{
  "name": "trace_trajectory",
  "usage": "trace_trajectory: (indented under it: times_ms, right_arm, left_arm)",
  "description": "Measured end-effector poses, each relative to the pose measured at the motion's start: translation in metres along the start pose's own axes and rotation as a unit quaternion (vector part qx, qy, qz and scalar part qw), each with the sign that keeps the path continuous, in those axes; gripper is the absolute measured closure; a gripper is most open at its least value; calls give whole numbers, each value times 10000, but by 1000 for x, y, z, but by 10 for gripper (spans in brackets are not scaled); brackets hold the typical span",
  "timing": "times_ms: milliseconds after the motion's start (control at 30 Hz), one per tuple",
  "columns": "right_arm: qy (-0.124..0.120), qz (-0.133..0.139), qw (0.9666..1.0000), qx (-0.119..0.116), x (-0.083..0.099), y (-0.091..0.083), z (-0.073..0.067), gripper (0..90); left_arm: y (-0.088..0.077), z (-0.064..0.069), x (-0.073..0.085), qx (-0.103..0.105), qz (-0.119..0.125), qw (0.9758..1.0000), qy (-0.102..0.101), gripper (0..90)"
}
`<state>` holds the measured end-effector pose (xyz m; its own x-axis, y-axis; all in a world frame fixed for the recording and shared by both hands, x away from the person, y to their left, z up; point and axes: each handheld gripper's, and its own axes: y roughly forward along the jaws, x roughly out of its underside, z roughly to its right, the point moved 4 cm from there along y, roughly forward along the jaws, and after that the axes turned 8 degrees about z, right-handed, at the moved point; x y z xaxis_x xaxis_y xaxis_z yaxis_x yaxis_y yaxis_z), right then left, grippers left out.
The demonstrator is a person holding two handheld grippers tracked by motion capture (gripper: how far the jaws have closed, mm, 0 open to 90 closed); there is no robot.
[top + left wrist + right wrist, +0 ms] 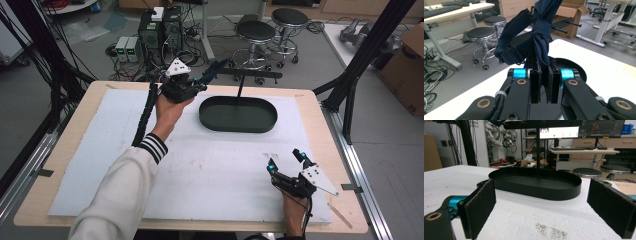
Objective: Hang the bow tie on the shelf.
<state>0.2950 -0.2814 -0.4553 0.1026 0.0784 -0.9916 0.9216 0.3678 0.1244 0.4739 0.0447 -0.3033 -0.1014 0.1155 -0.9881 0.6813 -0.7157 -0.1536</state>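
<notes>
Grey floor (385,150) surrounds the wooden table (320,125). Beyond it stand two black stools (256,32), computer towers (161,30) amid tangled cables (120,62), and black frame posts (372,47). A cardboard box (407,70) sits at right.

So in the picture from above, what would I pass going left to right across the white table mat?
Left gripper with the grey three-cornered plate, held up in a hand → black oval metal tray with its upright stand → right gripper, jaws apart.
</notes>
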Motion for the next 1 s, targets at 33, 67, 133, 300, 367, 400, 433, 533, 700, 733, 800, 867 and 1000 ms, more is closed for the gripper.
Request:
trace_trajectory:
  times_ms: [33, 67, 133, 300, 367, 400, 433, 533, 700, 733, 800, 867, 1000]
  right_arm:
    - [-12, 3, 10000, -5, 0, 0, 0, 75]
    - [-6, 5, 10000, -7, 0, 0, 0, 75]
    - [8, -3, 10000, -6, 0, 0, 0, 75]
    - [10, 4, 10000, -11, 0, -1, 0, 75]
    - [-14, 20, 10000, -10, 0, 0, 0, 75]
    - [-5, 12, 10000, -10, 0, -1, 0, 75]
    - [4, 25, 10000, -11, 0, 0, 0, 75]
    - [31, 15, 10000, -7, 0, -1, 0, 75]
    - [35, 29, 10000, -7, 0, -1, 0, 75]
    - [46, 31, 10000, -3, 0, -1, 0, 75]
    - [49, 39, 10000, -6, 0, -1, 1, 75]
    - [19, 63, 10000, -4, 0, -1, 1, 75]
    - [30, 48, 10000, -12, 0, -1, 1, 75]
  left_arm:
    - [2, 0, 1, 0, -17, 10000, -1, 840]
    - [4, 1, 2, 29, -33, 10000, 12, 840]
    - [8, 4, 4, 40, -31, 10000, -3, 840]
    - [14, 6, 9, 58, -115, 9999, 27, 840]
    - [17, 6, 10, 52, -107, 9999, -36, 840]
    - [18, 6, 11, 62, -141, 9999, -10, 840]
    - [19, 7, 13, 73, -154, 9999, -7, 840]
    - [23, 10, 16, 100, -188, 9998, -17, 840]
    - [29, 14, 20, 134, -267, 9996, 20, 840]
    - [30, 14, 21, 138, -292, 9995, 40, 840]
    - [32, 14, 24, 118, -338, 9993, 77, 840]
    - [35, 14, 26, 117, -365, 9992, 64, 839]
    - [39, 12, 31, 77, -412, 9991, 59, 839]
